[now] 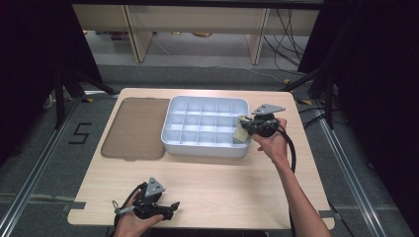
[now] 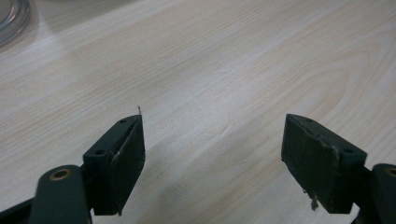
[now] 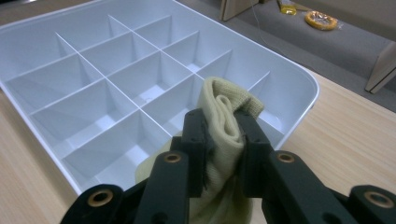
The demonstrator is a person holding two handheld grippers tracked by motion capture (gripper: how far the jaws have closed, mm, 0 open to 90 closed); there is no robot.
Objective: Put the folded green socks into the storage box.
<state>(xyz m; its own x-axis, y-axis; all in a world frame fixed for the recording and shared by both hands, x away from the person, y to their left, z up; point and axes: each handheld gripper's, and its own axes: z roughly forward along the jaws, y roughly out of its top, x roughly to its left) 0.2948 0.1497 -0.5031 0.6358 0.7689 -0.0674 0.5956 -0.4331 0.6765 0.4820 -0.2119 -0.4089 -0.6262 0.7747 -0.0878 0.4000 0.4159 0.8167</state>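
Cloth: pale yellow rolled cloth (image 3: 223, 126) was clamped upright in the right tool (image 3: 223, 140).
Tray: white plastic divided tray (image 3: 306, 81) lay directly beneath.
Left tool (image 2: 212, 154): jaws apart, empty.

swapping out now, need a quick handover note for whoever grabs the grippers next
Right gripper: shut on a rolled pale yellow cloth, held over the right end of the white divided tray.
Left gripper: open, nothing between the jaws, low over the near left of the wooden table.
The tray's translucent lid lies flat to its left.
Done: cloth picked up and brought to the tray.
Left: lower it into a compartment, probably one at the right end, and release. The visible compartments look bare.
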